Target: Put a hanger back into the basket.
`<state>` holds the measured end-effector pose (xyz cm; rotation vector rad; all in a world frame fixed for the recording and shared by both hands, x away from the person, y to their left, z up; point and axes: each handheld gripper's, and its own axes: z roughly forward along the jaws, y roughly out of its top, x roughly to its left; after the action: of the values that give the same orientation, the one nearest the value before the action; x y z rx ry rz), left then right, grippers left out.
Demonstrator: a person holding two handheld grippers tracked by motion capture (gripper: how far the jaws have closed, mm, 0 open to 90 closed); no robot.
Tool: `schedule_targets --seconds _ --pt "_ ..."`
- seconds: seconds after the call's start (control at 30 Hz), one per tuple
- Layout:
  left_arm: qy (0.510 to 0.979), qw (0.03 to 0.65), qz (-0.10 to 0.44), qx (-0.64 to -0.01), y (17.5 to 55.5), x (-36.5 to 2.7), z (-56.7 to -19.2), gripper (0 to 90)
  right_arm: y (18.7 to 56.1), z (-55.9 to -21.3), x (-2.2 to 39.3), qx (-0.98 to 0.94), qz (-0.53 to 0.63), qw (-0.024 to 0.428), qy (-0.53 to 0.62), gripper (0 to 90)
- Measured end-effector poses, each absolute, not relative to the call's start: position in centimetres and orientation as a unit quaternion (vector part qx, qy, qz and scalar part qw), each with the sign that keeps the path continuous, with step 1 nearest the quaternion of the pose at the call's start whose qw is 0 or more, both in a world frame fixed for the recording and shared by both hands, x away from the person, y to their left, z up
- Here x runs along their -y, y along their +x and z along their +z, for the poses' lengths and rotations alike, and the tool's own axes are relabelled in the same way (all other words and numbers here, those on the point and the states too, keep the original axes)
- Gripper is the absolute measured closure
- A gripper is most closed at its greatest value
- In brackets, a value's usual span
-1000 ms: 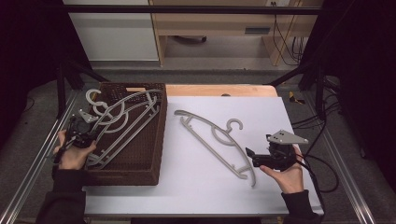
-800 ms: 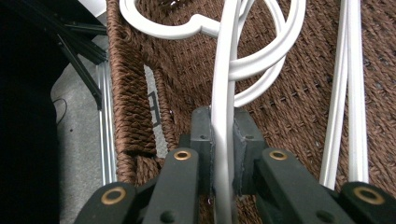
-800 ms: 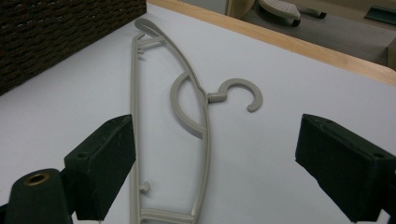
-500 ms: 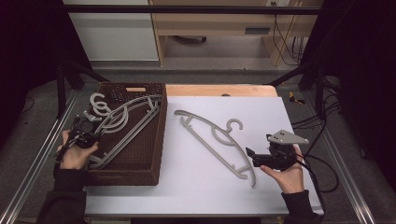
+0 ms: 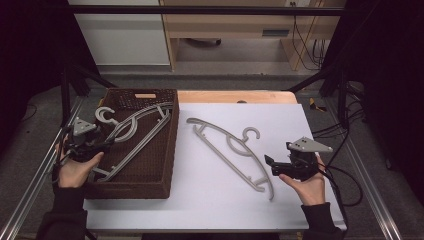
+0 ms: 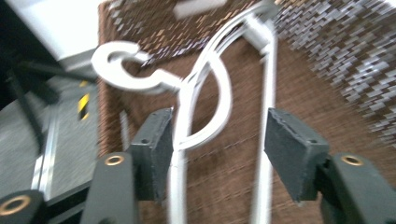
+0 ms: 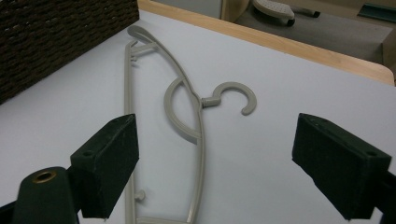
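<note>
1. Jaws of the left gripper (image 6: 219, 154) have just been opening; they now stand apart around the curved arm of the grey hanger in the basket (image 6: 205, 98), the left pad just beside the plastic but no longer clamping it.
2. That hanger (image 5: 135, 132) lies inside the brown wicker basket (image 5: 165, 165) at the left of the table, its hook near the basket's far left corner.
3. To finish the release well, I would draw the left gripper straight back and up so neither pad catches the loop below the hook — a snag would drag the hanger out of place again.
4. Right gripper (image 7: 215, 168) has its jaws wide apart with nothing held — it hovers over the near end of the second hanger (image 7: 187, 112), which lies flat on the white table top (image 5: 300, 125) just right of the basket.
5. For that next pick, closing across the thin arm near its middle looks safest; the flat plastic leaves little to get under.
6. Around the work: a wooden table edge (image 5: 235, 96) at the far side, cables (image 5: 345, 175) trailing from the right gripper, a metal frame rail (image 5: 30, 190) beside the left hand (image 5: 75, 170). The basket's near wall stands between the second hanger and its place inside.
</note>
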<state>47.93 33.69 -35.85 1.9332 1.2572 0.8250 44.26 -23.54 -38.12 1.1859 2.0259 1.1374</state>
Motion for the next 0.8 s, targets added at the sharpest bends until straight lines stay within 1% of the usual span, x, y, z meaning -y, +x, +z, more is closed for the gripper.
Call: schedule_targets --seconds 0.13,0.3,0.53,0.8 --pt "0.733 0.379 0.319 -0.466 46.5 -32.9 -35.3 34.2 44.7 -38.2 23.4 -0.745 0.422 0.259 0.446 15.9" --pt "0.727 0.425 0.308 -0.443 44.9 -31.7 -34.9 29.0 45.3 -38.5 22.9 -0.749 0.417 0.255 0.448 16.6" --pt "0.722 0.446 0.307 -0.43 43.5 -30.3 -34.9 24.6 46.3 -39.2 22.2 -0.752 0.408 0.247 0.455 18.3" --pt "0.722 0.469 0.303 -0.408 42.2 -29.0 -34.6 22.0 47.2 -40.5 21.3 -0.765 0.382 0.239 0.461 21.8"
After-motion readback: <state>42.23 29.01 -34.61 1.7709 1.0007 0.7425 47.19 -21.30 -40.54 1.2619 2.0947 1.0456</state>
